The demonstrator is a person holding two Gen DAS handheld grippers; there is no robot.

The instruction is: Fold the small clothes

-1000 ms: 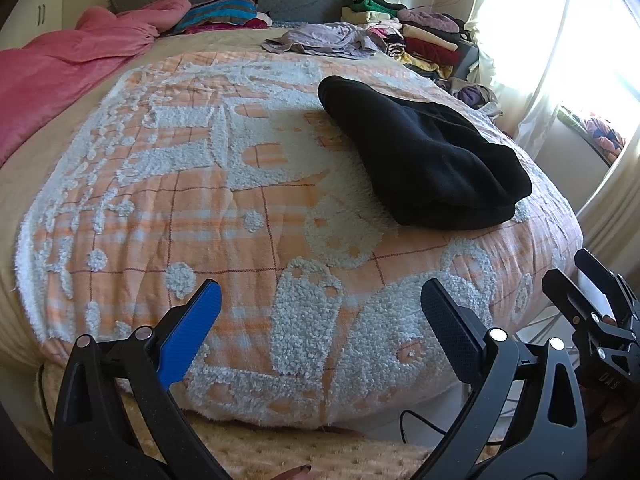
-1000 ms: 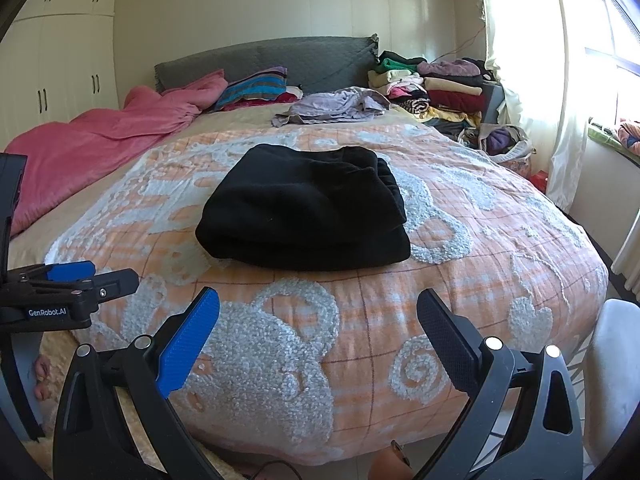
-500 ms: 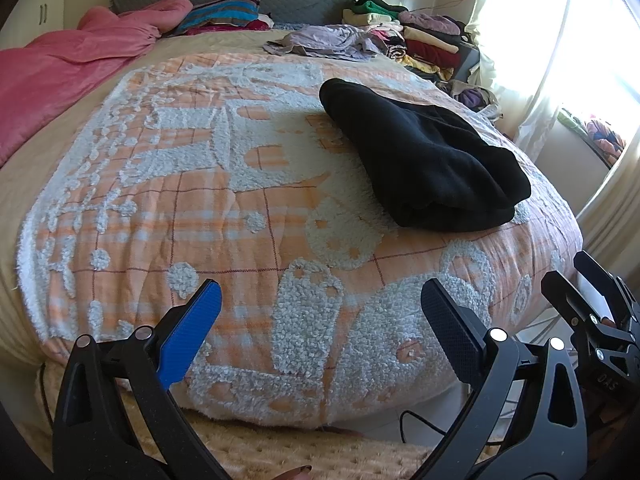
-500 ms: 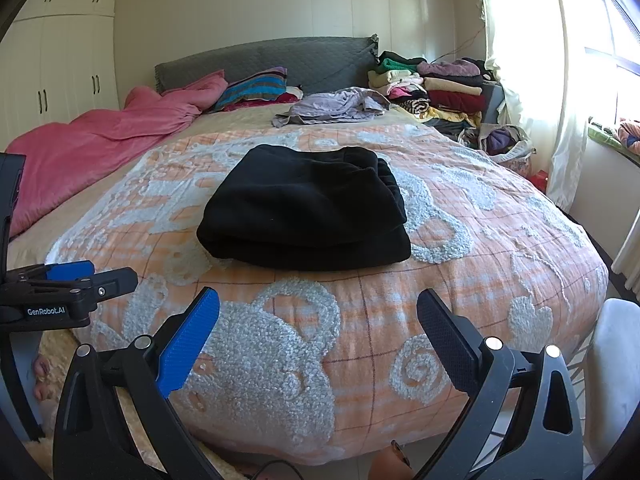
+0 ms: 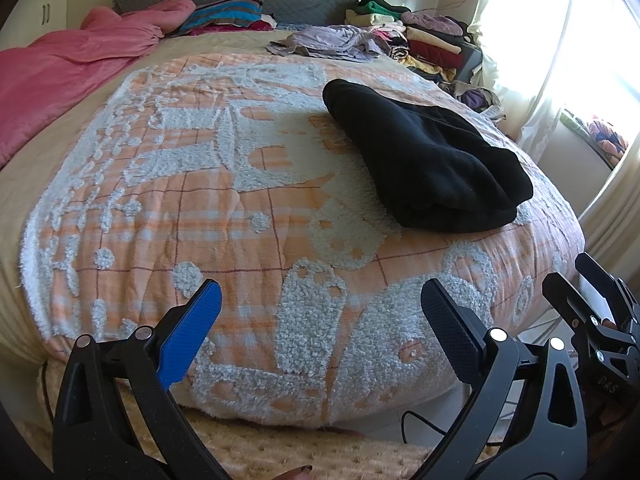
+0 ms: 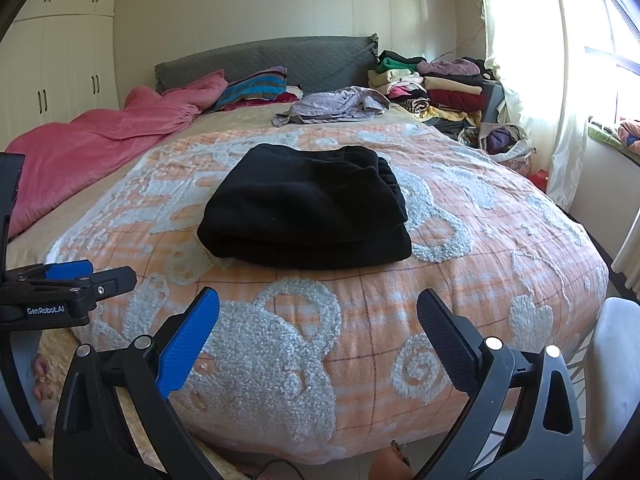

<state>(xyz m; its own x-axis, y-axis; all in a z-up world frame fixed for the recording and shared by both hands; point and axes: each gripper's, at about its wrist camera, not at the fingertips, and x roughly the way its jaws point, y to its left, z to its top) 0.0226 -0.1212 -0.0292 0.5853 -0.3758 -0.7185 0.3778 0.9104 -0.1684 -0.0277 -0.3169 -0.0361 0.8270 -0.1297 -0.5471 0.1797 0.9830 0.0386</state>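
A black garment [image 6: 306, 206] lies folded into a thick, soft, puffy bundle on the bed. It looks like fuzzy fleece, with a rounded fold along its near edge. It rests on an orange blanket [image 6: 460, 280] with a thin checked pattern and bumpy, curly white-grey shapes like loops and swirls.

The left gripper [image 5: 320, 336] is held low, off the foot of the blanket, well apart from the black garment. Its two fingers are spread wide with nothing between them. One finger has a smooth blue pad [image 5: 192, 334] and the other a black pad with tiny dots. The right gripper [image 6: 318, 334] is also off the foot of the blanket, facing the black garment, and its fingers are spread wide and hold nothing too. The frames of both are hard black plastic with shiny round screws.

Beyond the black garment, a crumpled pale purple cloth [image 6: 332, 108] lies near the grey padded headboard [image 6: 272, 58]. A puffy pink quilt [image 6: 92, 140] is bunched up to the left of the black garment. Stacks of folded clothes [image 6: 436, 88] sit to the right of the headboard.
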